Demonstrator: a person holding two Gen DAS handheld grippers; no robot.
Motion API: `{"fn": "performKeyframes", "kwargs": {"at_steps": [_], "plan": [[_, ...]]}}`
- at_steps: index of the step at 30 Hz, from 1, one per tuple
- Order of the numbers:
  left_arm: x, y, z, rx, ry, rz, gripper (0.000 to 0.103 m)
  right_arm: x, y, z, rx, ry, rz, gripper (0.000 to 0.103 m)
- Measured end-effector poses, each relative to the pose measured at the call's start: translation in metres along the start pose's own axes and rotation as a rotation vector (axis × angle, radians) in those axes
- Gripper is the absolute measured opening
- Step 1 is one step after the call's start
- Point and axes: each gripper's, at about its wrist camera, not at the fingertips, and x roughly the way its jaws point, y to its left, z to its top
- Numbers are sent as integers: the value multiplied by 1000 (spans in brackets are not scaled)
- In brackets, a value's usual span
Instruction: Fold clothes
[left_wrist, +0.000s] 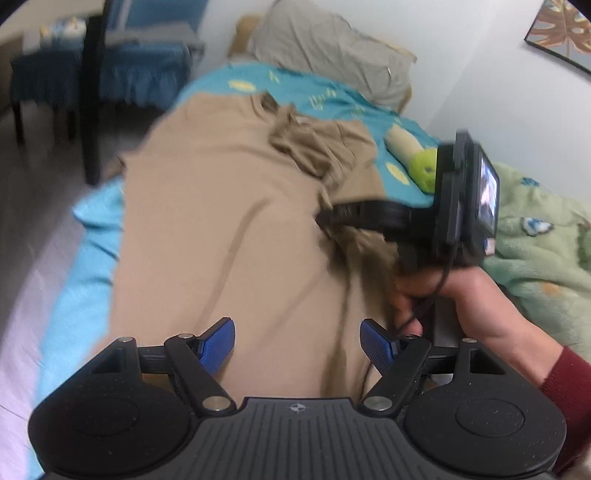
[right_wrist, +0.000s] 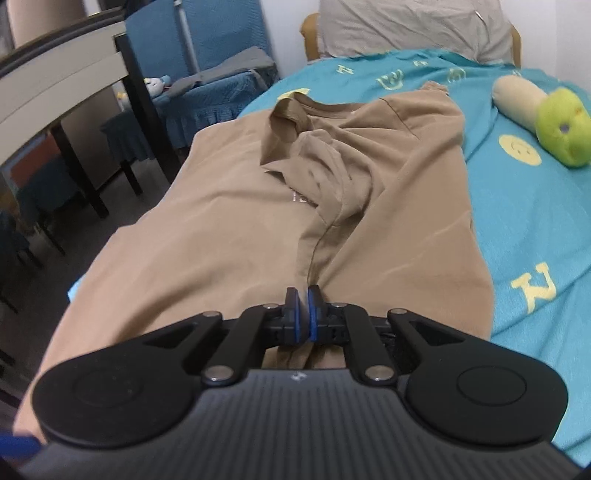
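Shirt (right_wrist: 229, 236) lies lengthwise straight ahead of both tools on the bed (right_wrist: 517, 229), collar farthest; the right tool (right_wrist: 303, 308) is pressed together, pinching its near folded edge, while the left tool (left_wrist: 297, 345) hangs spread above the hem

From my left wrist feed everything is smeared with motion blur, worst on the tan shirt (left_wrist: 229, 221) and along the left edge of the bed (left_wrist: 85, 280), while my right wrist feed is much crisper, softening only toward the rim. Light is soft, even indoor light, moderately bright, with no hard shadows, only faint shading in the shirt's folds and a dim patch under the dark table (right_wrist: 92, 122) at the left. Both fisheye views bend straight lines near the borders and darken to black at the corners.
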Motion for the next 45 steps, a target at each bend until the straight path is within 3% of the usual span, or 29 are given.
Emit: {"fn": "performKeyframes", "kwargs": {"at_steps": [1, 2, 4, 5, 15, 19, 25, 29, 32, 37, 41, 43, 45], "plan": [[2, 0, -2, -3, 10, -6, 76, -5, 0, 1, 7, -11, 4, 16], [4, -1, -3, -2, 17, -8, 76, -10, 1, 2, 14, -22, 7, 34], [7, -3, -6, 4, 33, -14, 74, -20, 2, 4, 28, -43, 15, 83], [8, -3, -7, 7, 41, -18, 74, -25, 2, 5, 35, -54, 18, 88], [17, -11, -21, 30, 135, -58, 67, -139, -2, 12, 113, -143, -29, 88], [20, -16, -30, 45, 186, -65, 61, -183, -5, -8, 125, -151, -49, 88], [17, -23, -41, 54, 223, -53, 37, -223, 1, -39, 102, -169, -71, 88], [15, -30, -48, 63, 267, -30, 12, -218, -2, -44, 90, -176, -56, 88], [11, -34, -53, 58, 281, -8, 3, -206, -6, -42, 96, -166, -57, 88], [11, -44, -61, 75, 327, 61, 2, -209, -10, -44, 100, -182, -58, 88], [6, -63, -64, 157, 280, 106, 3, -213, -11, -45, 108, -189, -35, 88], [0, -72, -63, 189, 240, 101, 11, -213, -12, -45, 112, -189, -35, 88], [-9, -76, -59, 191, 178, 98, 36, -213, -12, -44, 116, -189, -35, 88]]}}
